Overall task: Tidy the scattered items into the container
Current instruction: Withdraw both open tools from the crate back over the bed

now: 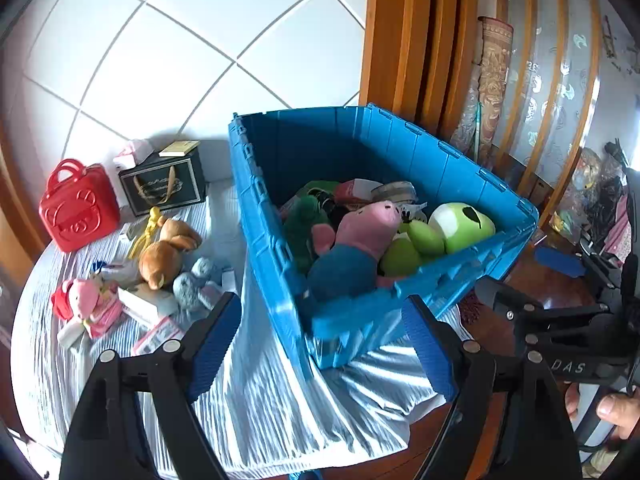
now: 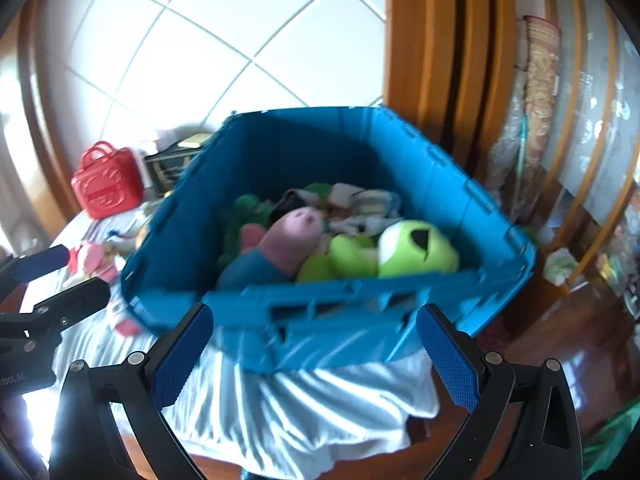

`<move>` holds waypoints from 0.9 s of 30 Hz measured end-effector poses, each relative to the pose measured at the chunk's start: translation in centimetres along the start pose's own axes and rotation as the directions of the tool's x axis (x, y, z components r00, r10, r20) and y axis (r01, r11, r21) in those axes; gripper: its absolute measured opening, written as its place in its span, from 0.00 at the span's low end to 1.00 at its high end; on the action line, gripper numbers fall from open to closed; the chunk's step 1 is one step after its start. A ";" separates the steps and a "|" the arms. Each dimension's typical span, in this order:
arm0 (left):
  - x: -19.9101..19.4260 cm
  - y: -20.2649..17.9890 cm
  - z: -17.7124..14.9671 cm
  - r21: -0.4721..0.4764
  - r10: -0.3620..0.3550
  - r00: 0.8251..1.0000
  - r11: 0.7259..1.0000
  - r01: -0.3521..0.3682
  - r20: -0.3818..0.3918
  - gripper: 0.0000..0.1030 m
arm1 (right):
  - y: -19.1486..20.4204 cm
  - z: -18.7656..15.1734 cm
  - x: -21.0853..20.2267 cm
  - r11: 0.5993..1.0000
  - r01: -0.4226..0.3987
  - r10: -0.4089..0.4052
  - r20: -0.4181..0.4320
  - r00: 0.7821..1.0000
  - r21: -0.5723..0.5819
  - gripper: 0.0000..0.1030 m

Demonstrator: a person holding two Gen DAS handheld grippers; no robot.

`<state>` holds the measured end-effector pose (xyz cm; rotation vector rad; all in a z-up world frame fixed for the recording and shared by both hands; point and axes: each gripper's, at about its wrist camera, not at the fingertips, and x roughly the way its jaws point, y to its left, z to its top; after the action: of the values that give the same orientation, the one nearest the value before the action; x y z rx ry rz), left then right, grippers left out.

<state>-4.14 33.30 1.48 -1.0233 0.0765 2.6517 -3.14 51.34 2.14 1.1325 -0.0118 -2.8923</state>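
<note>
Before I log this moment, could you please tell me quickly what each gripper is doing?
Left gripper: open, holding nothing.
Right gripper: open, holding nothing.

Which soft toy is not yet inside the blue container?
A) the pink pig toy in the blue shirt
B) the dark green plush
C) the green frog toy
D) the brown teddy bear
D: the brown teddy bear lies on the striped cloth to the left of the blue container, outside its wall, while the frog, pig and dark green plush lie inside it.
</note>
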 end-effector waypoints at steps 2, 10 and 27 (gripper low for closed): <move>-1.0 0.2 -1.1 -0.015 0.021 1.000 1.000 -0.021 0.002 0.80 | 0.9 -0.9 -0.7 1.000 -0.022 0.022 -0.002 1.000 -0.006 1.00; -4.4 3.1 -5.2 -0.069 0.101 0.995 0.993 -0.099 0.018 0.80 | 5.4 -2.9 -2.4 0.996 -0.077 0.077 0.011 0.997 -0.035 1.00; -6.0 20.9 -11.0 -0.093 0.144 0.989 0.985 -0.145 -0.021 0.80 | 22.1 -5.2 1.9 0.996 -0.092 0.092 -0.024 0.995 0.000 1.00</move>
<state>1.06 10.12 -3.90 -1.1060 0.0296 2.8029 -0.36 29.18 -2.54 1.1354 -0.0599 -2.7973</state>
